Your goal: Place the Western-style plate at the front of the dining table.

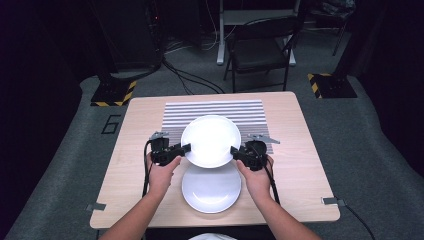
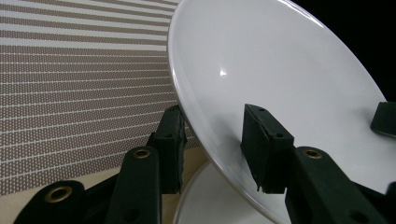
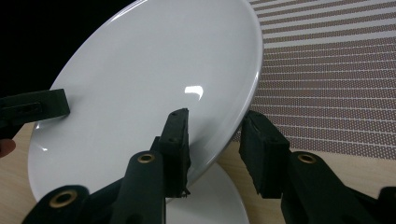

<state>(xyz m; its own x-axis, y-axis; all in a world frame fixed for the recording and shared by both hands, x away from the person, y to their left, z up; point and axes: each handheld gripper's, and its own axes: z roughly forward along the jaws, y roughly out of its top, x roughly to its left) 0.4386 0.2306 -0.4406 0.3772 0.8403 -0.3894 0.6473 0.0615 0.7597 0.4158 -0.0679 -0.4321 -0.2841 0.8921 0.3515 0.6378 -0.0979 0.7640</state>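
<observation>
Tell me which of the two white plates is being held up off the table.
The farther plate, gripped at opposite rims by both tongs over the striped mat; the nearer plate lies flat on the table.

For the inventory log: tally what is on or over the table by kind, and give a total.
White plates: 2, a raised plate held at its rim by both grippers, and a lower plate on the table.
Striped mats: 1.
Grippers: 2, left gripper, right gripper.
Total: 5.

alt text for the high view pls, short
Two hands hold a white plate above a wooden table, the left hand-held gripper and right hand-held gripper clamping opposite rims. A second white plate lies on the table beneath it; a striped placemat lies beyond.
</observation>
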